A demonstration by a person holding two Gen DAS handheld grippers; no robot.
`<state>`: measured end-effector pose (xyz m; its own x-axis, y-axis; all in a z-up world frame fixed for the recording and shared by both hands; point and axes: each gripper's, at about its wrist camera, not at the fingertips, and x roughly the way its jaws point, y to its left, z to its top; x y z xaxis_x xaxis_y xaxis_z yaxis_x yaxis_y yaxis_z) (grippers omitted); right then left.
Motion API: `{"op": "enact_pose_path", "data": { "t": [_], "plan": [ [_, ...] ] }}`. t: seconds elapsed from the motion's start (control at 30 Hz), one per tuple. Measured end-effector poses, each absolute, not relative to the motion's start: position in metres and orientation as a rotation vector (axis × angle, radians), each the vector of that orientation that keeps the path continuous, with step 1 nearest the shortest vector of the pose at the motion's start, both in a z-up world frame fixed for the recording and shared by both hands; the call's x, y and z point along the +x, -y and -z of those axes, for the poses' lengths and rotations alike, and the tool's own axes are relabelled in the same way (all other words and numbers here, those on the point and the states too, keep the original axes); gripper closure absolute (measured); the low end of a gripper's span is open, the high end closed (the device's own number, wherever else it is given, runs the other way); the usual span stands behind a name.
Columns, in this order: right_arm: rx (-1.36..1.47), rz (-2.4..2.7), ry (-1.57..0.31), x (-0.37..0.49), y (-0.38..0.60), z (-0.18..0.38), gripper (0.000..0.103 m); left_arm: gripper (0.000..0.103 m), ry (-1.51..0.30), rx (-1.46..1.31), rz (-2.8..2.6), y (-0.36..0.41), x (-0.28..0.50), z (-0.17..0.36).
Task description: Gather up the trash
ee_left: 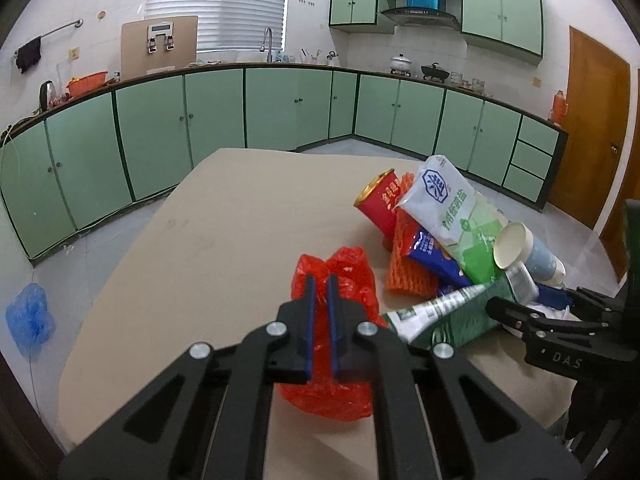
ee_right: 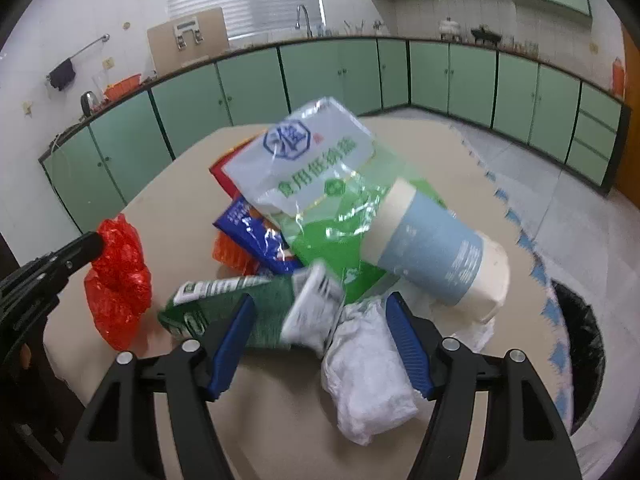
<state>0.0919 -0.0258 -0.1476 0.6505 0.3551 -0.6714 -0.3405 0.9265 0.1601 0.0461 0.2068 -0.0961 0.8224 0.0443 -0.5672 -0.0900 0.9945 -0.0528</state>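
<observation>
A heap of trash lies on the beige table (ee_left: 200, 240): a red can (ee_left: 378, 202), a white and green salt bag (ee_left: 452, 216), a blue wrapper (ee_left: 432, 256), orange foam netting (ee_left: 404, 276), a paper cup (ee_left: 524, 250) and a green carton (ee_left: 448, 314). My left gripper (ee_left: 321, 282) is shut on a red plastic bag (ee_left: 344, 280). My right gripper (ee_right: 320, 304) is open around a small white plastic cup (ee_right: 312, 308) and crumpled white tissue (ee_right: 368, 368); the red bag (ee_right: 118, 276) and the left gripper's fingertips (ee_right: 86, 246) show at its left.
A bin lined with a black bag (ee_right: 580, 344) stands on the floor to the right of the table. Green cabinets (ee_left: 280, 108) run along the walls. A blue plastic item (ee_left: 28, 316) lies on the floor at left. A wooden door (ee_left: 592, 128) is at right.
</observation>
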Motion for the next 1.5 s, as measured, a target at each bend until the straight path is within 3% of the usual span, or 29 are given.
{"op": "enact_pose_path", "data": {
  "t": [0.07, 0.1, 0.2, 1.27, 1.5],
  "plan": [
    [0.039, -0.432, -0.776, 0.092, 0.027, 0.148, 0.055, 0.099, -0.604, -0.078, -0.071, -0.206, 0.045, 0.098],
    [0.050, -0.454, -0.776, 0.092, 0.026, 0.148, 0.070, 0.099, -0.606, -0.079, -0.071, -0.206, 0.045, 0.098],
    [0.082, -0.498, -0.777, 0.089, 0.030, 0.143, 0.082, 0.099, -0.612, -0.083, -0.072, -0.207, 0.045, 0.099],
    [0.188, -0.504, -0.535, 0.069, 0.071, 0.040, 0.085, 0.099, -0.428, -0.093, -0.044, -0.206, 0.042, 0.028],
    [0.119, -0.479, -0.590, 0.076, 0.052, 0.071, 0.085, 0.099, -0.444, -0.078, -0.035, -0.200, 0.047, 0.039]
  ]
}}
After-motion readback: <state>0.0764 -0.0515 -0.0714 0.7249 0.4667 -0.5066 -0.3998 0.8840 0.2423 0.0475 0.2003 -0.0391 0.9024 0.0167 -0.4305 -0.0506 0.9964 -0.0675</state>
